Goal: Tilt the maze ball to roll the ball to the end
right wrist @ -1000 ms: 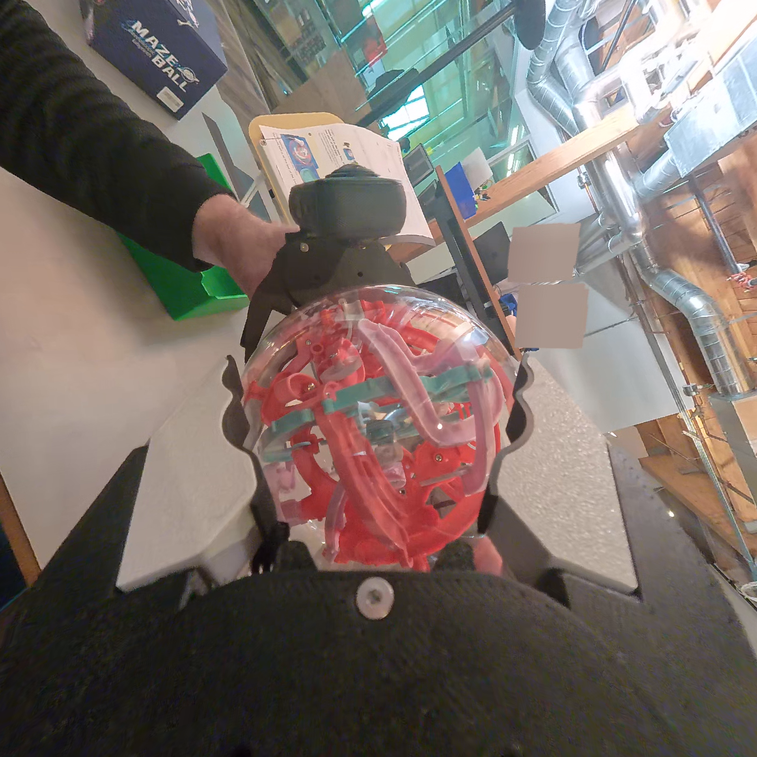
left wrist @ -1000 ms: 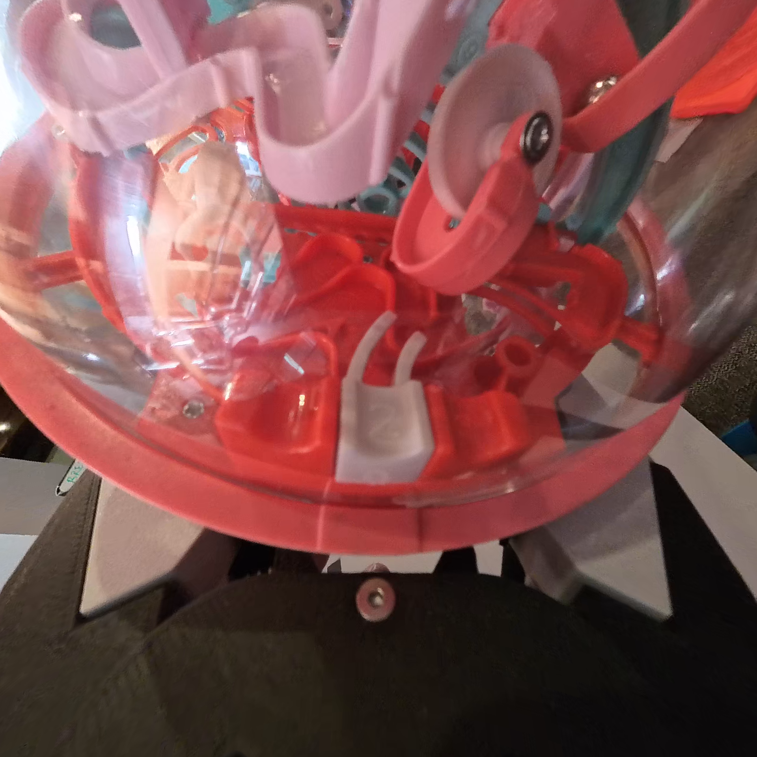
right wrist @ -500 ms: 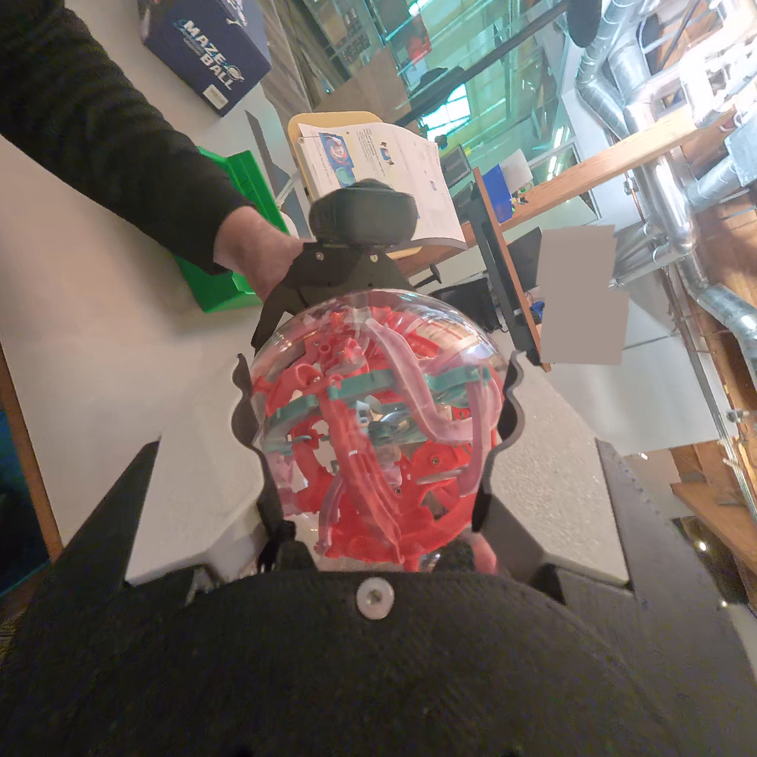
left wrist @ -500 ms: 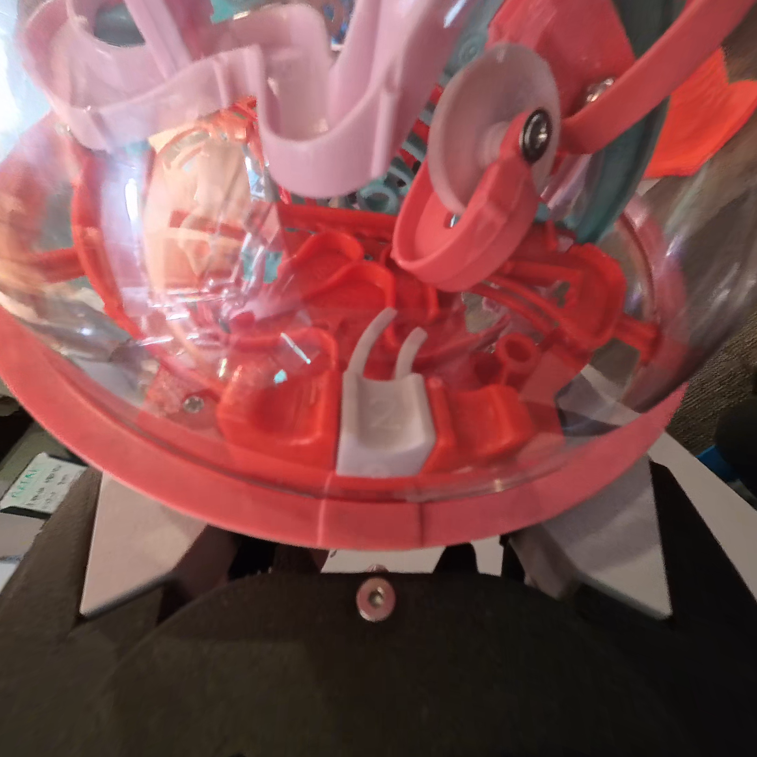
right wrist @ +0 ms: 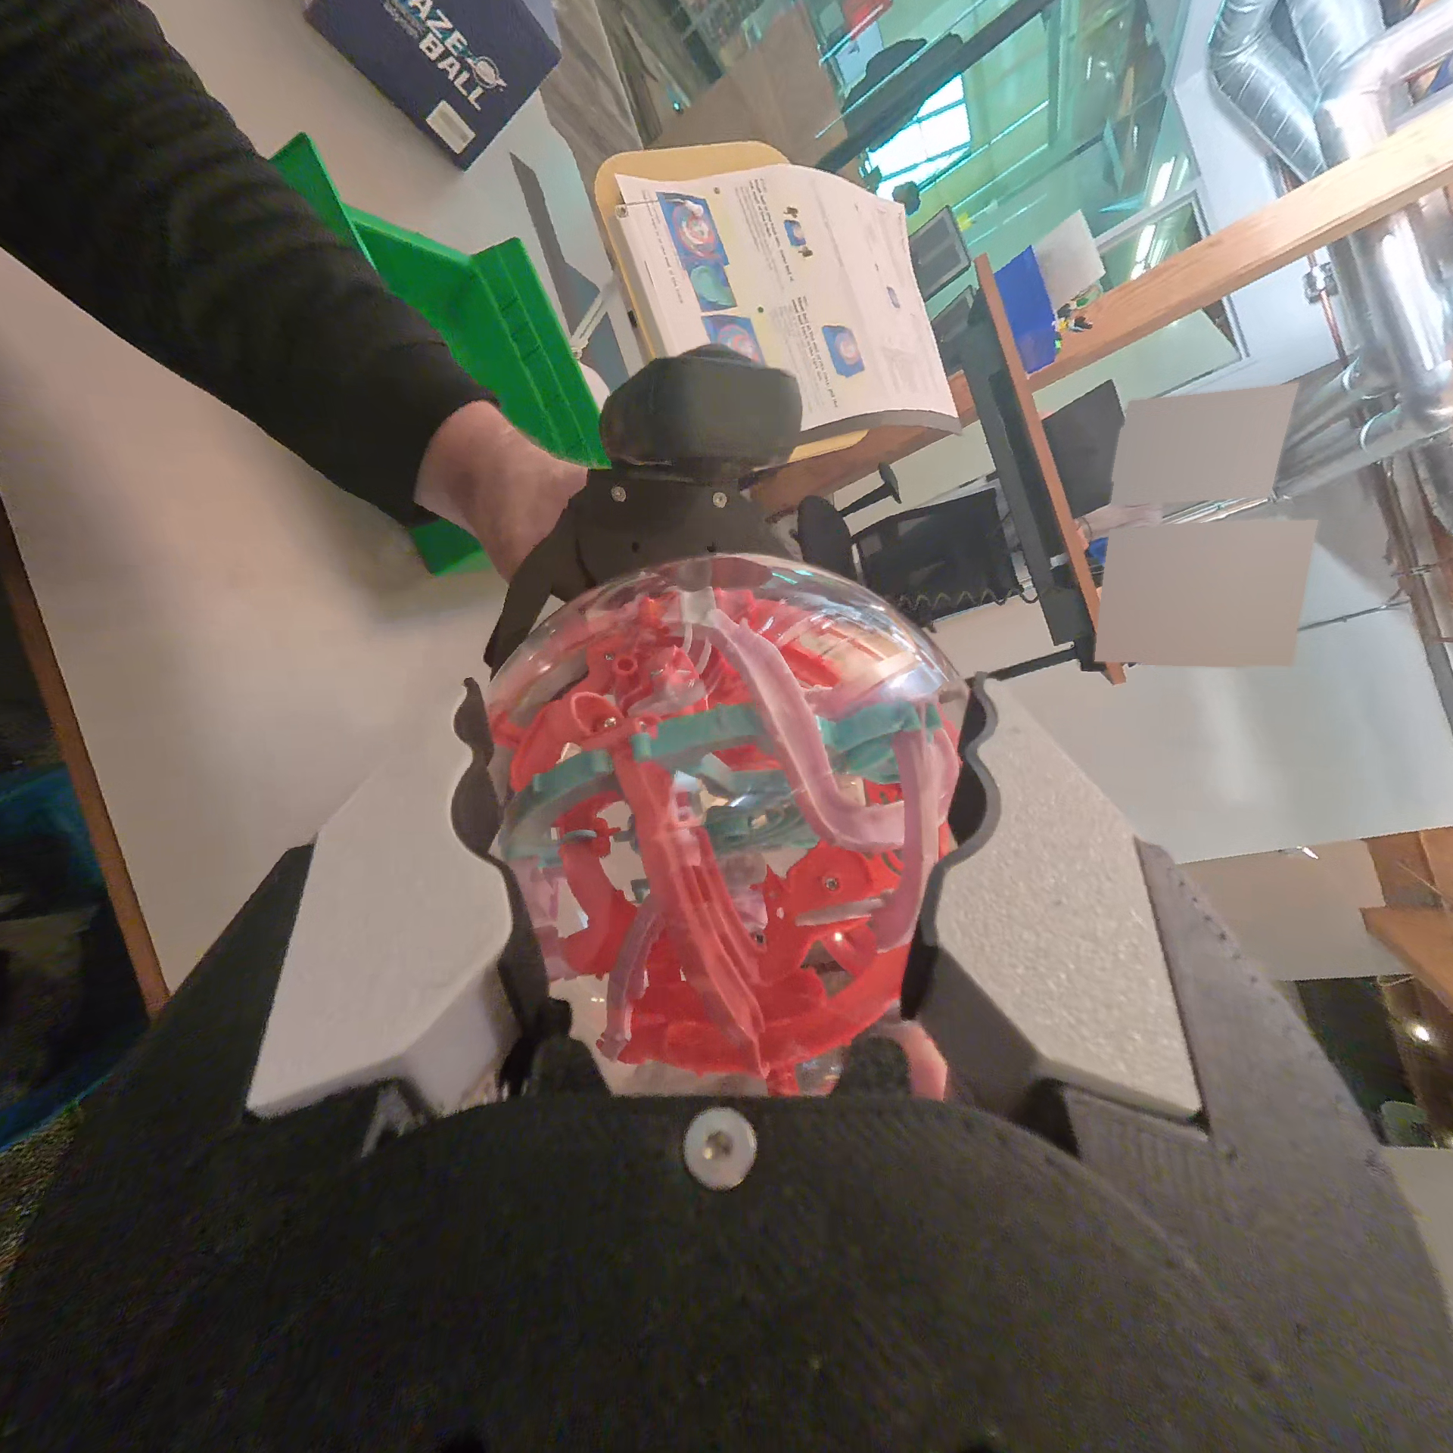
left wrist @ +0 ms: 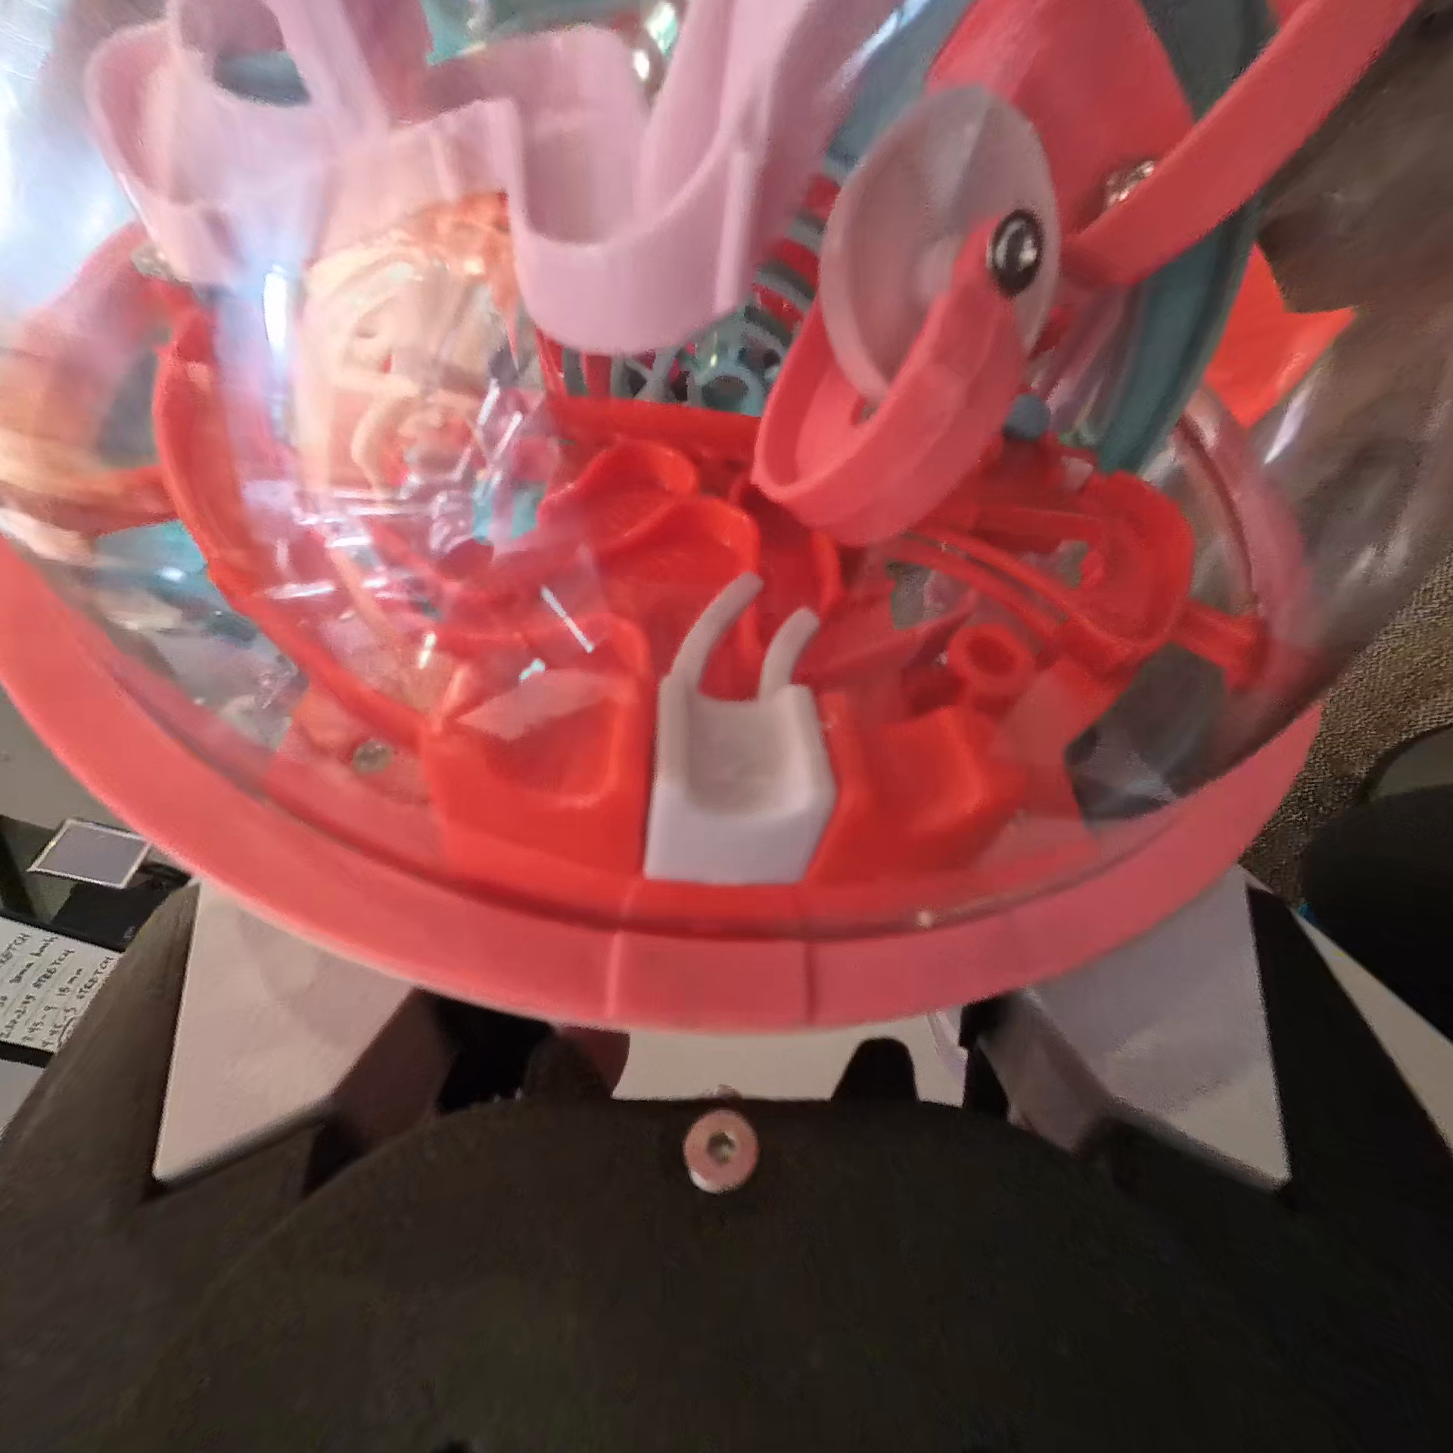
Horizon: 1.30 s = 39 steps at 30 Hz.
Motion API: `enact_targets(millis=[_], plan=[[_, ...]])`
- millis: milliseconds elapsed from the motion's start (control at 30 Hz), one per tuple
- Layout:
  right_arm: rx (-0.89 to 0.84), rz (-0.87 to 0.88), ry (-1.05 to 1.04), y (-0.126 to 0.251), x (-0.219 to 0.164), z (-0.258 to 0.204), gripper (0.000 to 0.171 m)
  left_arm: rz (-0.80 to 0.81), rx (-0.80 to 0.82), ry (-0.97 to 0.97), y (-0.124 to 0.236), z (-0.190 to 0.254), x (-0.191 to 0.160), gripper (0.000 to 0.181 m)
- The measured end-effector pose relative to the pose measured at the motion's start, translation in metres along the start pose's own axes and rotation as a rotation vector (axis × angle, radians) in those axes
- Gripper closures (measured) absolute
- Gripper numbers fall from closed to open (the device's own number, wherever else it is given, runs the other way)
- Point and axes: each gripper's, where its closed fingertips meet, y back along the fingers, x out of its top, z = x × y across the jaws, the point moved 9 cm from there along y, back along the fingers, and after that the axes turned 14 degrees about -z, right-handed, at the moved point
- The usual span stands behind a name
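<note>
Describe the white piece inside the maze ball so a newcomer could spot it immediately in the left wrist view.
Find the clear maze ball filling the left wrist view, then its coral rim band. Just above mid-band sits the white cup with two prongs, the only white piece between red blocks.

One maze ball (right wrist: 719,818); two tools (right wrist: 719,786) (left wrist: 708,928); one green bin (right wrist: 472,314); one box (right wrist: 440,55).

A pale grey tabletop (right wrist: 259,629) fills the left and centre of the sideways right wrist view. A bright green plastic bin (right wrist: 503,330) lies at upper left, a dark blue cardboard box (right wrist: 440,55) above it. At top centre, printed white pages (right wrist: 794,291) rest on a yellow stand. Silver ventilation ducts (right wrist: 1297,102) and a light wooden beam (right wrist: 1226,244) cross the upper right, beside green-tinted windows (right wrist: 912,94). In the left wrist view, grey carpet (left wrist: 1368,692) shows at right.
</note>
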Motion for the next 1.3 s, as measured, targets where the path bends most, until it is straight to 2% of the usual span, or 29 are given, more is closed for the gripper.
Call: enact_targets(millis=[400,1300], plan=[[0.034,-0.039,-0.009,-0.021,-0.004,-0.013,0.058,-0.029,-0.018,0.014,-0.009,0.010,-0.026,0.023],[0.125,0.047,-0.295,-0.090,-0.094,-0.094,0.065,-0.253,-0.192,0.070,-0.069,0.077,-0.129,0.024]])
